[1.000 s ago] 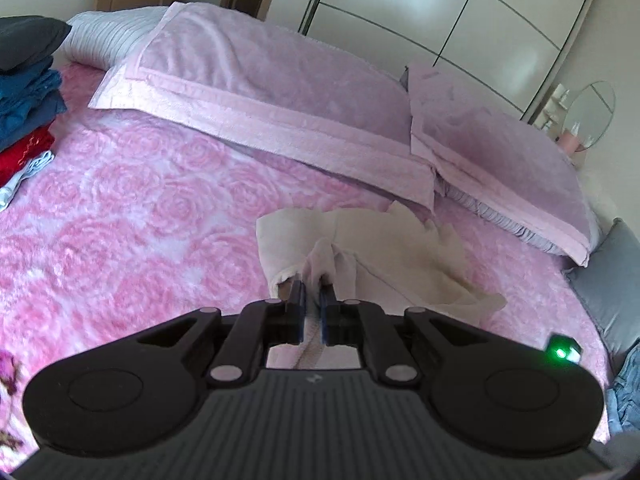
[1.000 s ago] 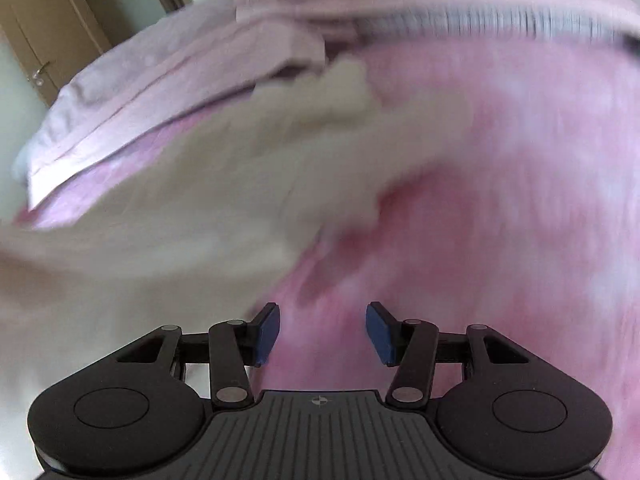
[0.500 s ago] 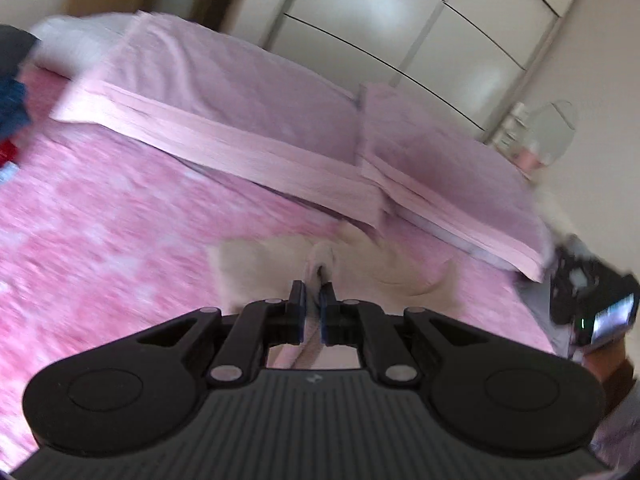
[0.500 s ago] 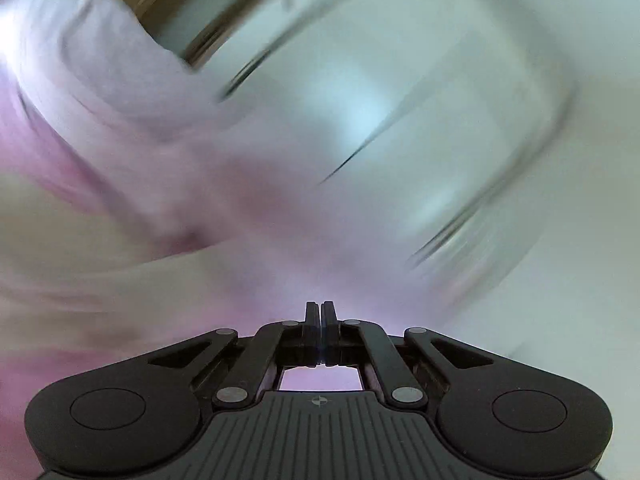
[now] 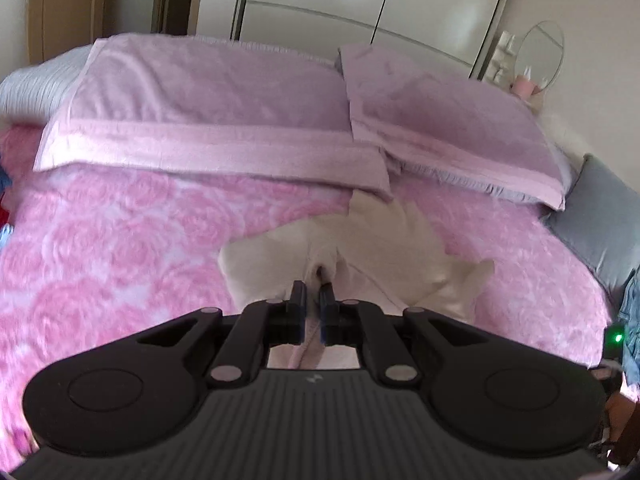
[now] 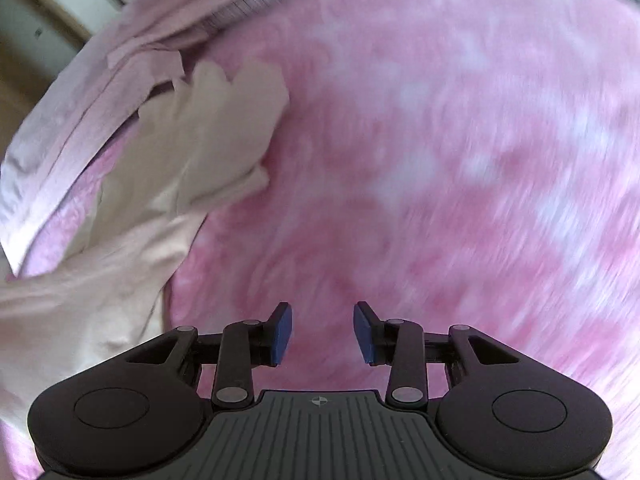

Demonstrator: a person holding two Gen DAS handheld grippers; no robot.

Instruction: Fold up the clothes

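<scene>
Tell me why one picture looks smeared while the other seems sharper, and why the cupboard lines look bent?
Right wrist view: the rose-patterned pink bedspread streaks with motion blur, while the open right gripper stays crisp. Left wrist view: mostly sharp; the left gripper pinches the cream fabric garment; the fisheye lens bows the white wardrobe doors; soft daylight, faint shadows.

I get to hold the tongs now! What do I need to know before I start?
Left tongs: shut on a bunched bit of the cream garment, near its middle.
Right tongs: open, holding nothing, over the bare pink blanket, with the garment off to their left.
The garment lies crumpled on the blanket just below the two pillows.
Done: no neat fold shows.
Left: spread it flat, then fold it.
</scene>
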